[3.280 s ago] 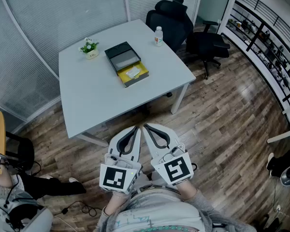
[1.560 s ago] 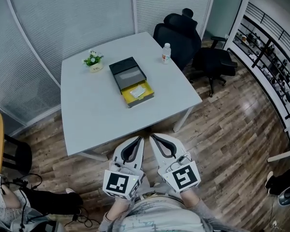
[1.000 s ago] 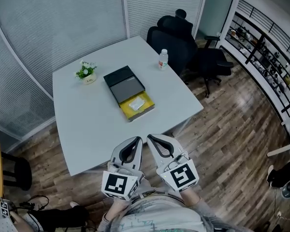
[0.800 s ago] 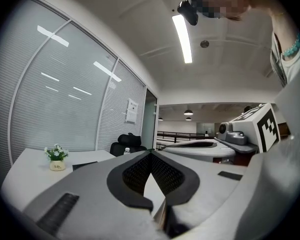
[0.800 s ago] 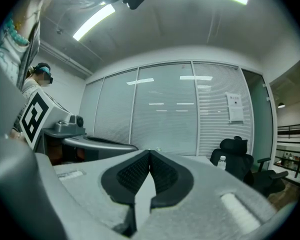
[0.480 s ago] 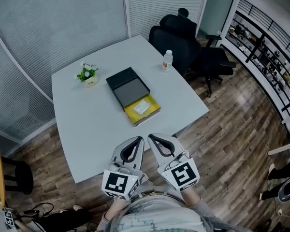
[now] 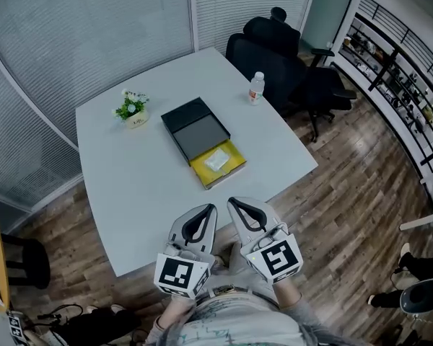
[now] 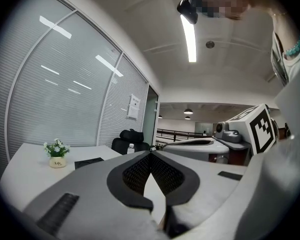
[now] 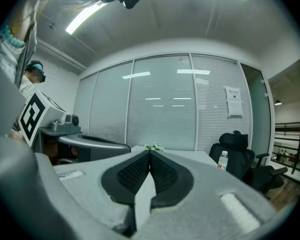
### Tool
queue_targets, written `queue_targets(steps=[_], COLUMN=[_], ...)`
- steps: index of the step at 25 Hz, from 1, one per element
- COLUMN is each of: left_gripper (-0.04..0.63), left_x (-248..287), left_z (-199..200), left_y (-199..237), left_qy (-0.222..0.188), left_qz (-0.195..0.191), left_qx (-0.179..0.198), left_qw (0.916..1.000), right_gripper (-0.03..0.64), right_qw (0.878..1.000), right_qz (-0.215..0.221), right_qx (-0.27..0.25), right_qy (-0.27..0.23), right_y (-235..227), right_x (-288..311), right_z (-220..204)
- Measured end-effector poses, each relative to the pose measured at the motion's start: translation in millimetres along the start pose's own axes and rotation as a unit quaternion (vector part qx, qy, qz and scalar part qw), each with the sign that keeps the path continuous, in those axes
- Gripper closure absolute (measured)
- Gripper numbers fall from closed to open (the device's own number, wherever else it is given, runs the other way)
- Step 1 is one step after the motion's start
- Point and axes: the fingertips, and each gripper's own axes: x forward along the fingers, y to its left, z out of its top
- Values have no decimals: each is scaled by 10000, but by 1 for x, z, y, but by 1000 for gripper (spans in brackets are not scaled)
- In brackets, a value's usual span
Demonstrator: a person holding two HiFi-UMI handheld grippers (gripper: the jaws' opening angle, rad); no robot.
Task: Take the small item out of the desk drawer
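Observation:
A dark desk organiser (image 7: 195,126) lies on the white table (image 7: 130,186), its yellow drawer (image 7: 218,164) pulled out toward me. A small white item (image 7: 216,160) rests inside the drawer. My left gripper (image 7: 211,207) and right gripper (image 7: 229,201) hang side by side over the table's near edge, well short of the drawer. Both are shut with nothing between their jaws. In the left gripper view the tips (image 8: 150,153) meet; the organiser (image 8: 88,161) shows far off. The right gripper view shows closed tips (image 9: 150,151) too.
A small potted plant (image 7: 132,108) stands left of the organiser and a water bottle (image 7: 256,88) near the far right corner. Black office chairs (image 7: 274,49) sit behind the table. Glass walls with blinds lie beyond, wooden floor to the right.
Both grippers, still shut and side by side, have come closer to the table; their tips now reach over its near edge. The drawer lies nearer to them.

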Motion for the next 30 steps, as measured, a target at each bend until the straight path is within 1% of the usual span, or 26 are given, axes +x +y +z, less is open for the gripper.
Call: queue_targets(steps=[7,9,13,17,21,26,30], left_gripper=[598,598,598,598,598,598,598], left_x=[35,51,85,113,133,150,158], left_z=[0,8,27,33,38,44,50], left_y=[29,39,54,58,61,69,78], left_qy=[3,-36,-116,-167,-198,-199,-206], left_qz=[263,367,539,670,844,1169,1556], left_qx=[-9,7,76,76,148,178,283], left_qw=[9997,9993,9984,9976,9961,9928,9872], right_gripper=[614,614,614,614,614,614,614], right_qw=[9996,9992,9974,9953,9929,9891,9832], right_qz=[220,347,687,928,1106,1418,1779], right_qx=[-95,-132,-41,-1,-145,-171,-137], right_qy=[-114,-159,-208,-271,-412,-353,-390], right_y=[-33,-45,-66,-88,-111,-125,-130], right_x=[37,51,76,92,104,116,126], right_z=[-3,2,21,26,25,23,32])
